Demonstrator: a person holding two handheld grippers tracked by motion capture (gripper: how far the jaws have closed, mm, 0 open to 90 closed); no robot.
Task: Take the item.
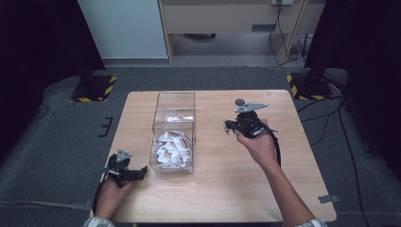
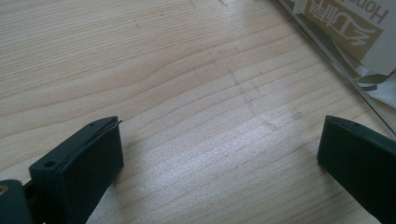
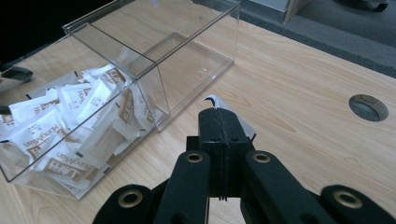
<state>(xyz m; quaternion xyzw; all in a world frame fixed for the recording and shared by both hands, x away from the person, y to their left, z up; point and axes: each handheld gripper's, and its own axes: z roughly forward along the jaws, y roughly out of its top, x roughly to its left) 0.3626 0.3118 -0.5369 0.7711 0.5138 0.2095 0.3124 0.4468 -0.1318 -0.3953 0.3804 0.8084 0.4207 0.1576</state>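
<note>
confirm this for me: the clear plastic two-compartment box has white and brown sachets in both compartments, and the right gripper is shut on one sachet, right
Not quite. The sachets fill just the near compartment of the clear plastic two-compartment box; the far compartment is empty, as the right gripper view shows. The rest holds: the right gripper is shut on one sachet.

The place looked like a lab or test room set up for recording. A plain light-wood desk with a round cable hole stood on grey carpet. Black stands rose on both sides from bases edged with yellow-and-black hazard tape, and dark curtains hung behind them. Loose cables ran across the floor. At the back were a white panel and pale wooden furniture with more cables beside it.
</note>
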